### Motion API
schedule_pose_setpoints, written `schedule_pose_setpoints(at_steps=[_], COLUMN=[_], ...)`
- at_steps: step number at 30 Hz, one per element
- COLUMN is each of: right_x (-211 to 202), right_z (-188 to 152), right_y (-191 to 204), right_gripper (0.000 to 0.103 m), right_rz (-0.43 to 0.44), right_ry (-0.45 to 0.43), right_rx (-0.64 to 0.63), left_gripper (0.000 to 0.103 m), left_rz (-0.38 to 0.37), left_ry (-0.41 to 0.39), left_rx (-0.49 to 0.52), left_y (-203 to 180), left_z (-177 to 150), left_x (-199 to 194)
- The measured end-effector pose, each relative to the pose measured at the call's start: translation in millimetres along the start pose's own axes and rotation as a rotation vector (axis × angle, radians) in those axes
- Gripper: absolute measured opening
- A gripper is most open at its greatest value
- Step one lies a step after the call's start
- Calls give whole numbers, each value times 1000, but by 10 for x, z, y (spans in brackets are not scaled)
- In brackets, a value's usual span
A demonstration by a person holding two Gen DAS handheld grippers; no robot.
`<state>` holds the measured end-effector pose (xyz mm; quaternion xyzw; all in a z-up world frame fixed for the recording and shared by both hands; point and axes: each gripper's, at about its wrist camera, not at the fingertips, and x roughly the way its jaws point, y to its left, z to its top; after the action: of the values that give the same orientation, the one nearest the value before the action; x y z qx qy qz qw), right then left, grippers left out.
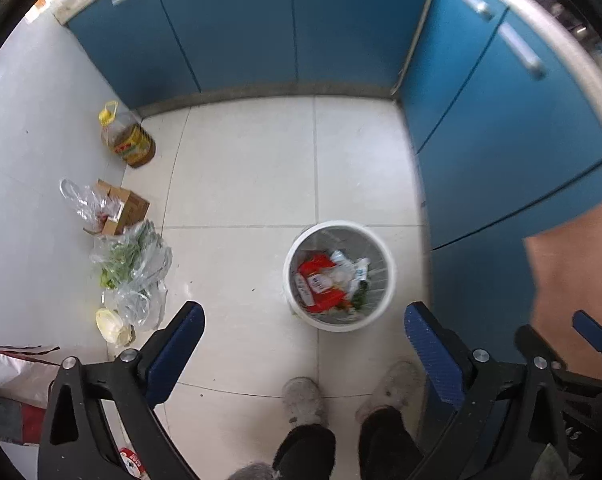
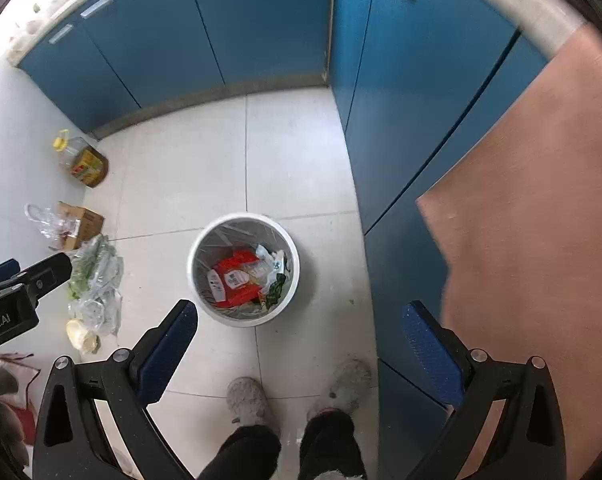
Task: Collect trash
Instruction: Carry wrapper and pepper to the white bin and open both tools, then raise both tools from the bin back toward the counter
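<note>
A white round trash bin (image 1: 297,276) stands on the tiled floor, also in the right wrist view (image 2: 193,256). It holds a red wrapper (image 1: 315,280), white packets and green scraps. My left gripper (image 1: 305,320) is open and empty, high above the floor with the bin between its fingertips. My right gripper (image 2: 301,316) is open and empty, also high above the bin. The right gripper shows at the left wrist view's right edge (image 1: 581,332). The left gripper's body shows at the right wrist view's left edge (image 2: 29,276).
Blue cabinets (image 1: 241,28) line the back and right. By the left wall stand an oil bottle (image 1: 129,140), a cardboard box (image 1: 125,208), plastic bags with greens (image 1: 133,264) and a pale vegetable (image 1: 111,326). My slippered feet (image 1: 305,400) stand below. A tan board (image 2: 541,220) is at right.
</note>
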<state>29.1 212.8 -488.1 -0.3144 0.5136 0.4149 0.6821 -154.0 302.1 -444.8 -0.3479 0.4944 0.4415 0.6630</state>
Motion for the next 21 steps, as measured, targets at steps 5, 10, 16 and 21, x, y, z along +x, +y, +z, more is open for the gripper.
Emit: schedule_pose_setpoints(at_steps=[5, 10, 16, 21], right_x=[-857, -1736, -2618, -3225], right_z=[-41, -113, -255, -406], right_y=[-55, -72, -91, -329], right_gripper=[103, 103, 103, 103], right_rz=[-1, 12, 112, 187], right_ry=[-63, -131, -203, -317], right_rx=[30, 19, 63, 186], left_gripper=[102, 102, 102, 102], left_rz=[-8, -18, -27, 15], left_ry=[-59, -107, -177, -335], left_rx=[21, 39, 21, 75], left_y=[-4, 22, 54, -143], left_z=[-41, -141, -272, -312], left_x=[-751, -1388, -2172, -2812])
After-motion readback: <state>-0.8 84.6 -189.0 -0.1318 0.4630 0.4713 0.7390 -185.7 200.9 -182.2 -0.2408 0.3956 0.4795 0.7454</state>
